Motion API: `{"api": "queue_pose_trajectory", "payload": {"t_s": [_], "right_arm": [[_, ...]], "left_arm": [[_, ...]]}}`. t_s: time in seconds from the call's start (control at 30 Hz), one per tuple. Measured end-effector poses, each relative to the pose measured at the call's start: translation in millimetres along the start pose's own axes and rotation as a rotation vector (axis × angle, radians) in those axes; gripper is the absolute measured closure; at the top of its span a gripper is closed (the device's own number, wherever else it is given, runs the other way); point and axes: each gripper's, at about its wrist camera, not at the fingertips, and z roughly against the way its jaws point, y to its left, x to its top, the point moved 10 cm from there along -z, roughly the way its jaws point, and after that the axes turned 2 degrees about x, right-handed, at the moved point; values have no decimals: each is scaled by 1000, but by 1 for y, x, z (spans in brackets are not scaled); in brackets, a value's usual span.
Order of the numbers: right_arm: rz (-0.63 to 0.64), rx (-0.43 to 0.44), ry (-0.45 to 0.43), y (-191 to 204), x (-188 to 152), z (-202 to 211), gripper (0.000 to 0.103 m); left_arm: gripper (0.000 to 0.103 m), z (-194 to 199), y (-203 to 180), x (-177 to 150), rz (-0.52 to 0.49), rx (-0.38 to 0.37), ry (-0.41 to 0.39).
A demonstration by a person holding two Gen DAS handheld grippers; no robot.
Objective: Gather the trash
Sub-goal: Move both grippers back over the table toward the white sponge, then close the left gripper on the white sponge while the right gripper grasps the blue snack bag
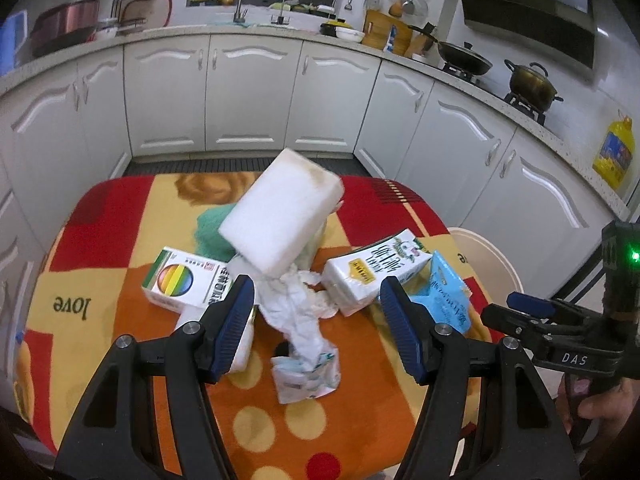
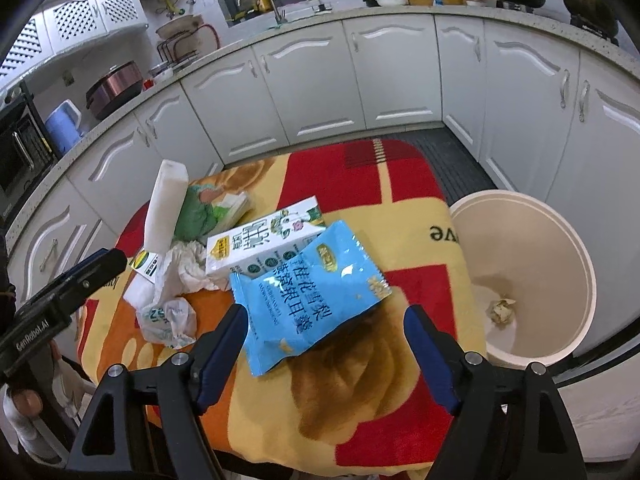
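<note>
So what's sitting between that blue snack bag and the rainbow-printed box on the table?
Mainly the white milk carton and crumpled white tissue lie between the blue bag and rainbow box, seen in the left wrist view.

Both wrist cameras look steeply down from close above the worktop [image 1: 360, 420], sharing the blue snack pouch [image 2: 312, 292] and milk carton [image 1: 372, 272].

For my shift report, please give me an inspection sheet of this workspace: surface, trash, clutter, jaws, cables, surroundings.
Surface: table under a patterned blanket.
Job's things: blue snack bag, milk carton, crumpled tissue, rainbow box, white foam block tilted on the pile; beige bin beside the table holds one paper ball.
Clutter: green cloth.
Grippers: left gripper jaws open, empty; right gripper jaws open, empty.
Cables: nothing seen.
Surroundings: white kitchen cabinets, sink, stove with pots.
</note>
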Motion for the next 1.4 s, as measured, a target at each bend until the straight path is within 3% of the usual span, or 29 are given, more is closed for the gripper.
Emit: {"api": "queue_pose_trajectory", "payload": {"t_s": [0.37, 0.87, 1.03, 1.4], "right_arm": [[13, 2, 37, 6, -6, -14, 25], [-38, 15, 74, -2, -10, -27, 23], [-78, 38, 103, -5, -15, -33, 23], [-206, 98, 124, -7, -11, -51, 21]], "left_arm": [[38, -6, 16, 8, 22, -26, 2], [38, -34, 24, 34, -45, -52, -7], [38, -46, 19, 39, -94, -84, 19], [38, -74, 20, 51, -155, -54, 35]]}}
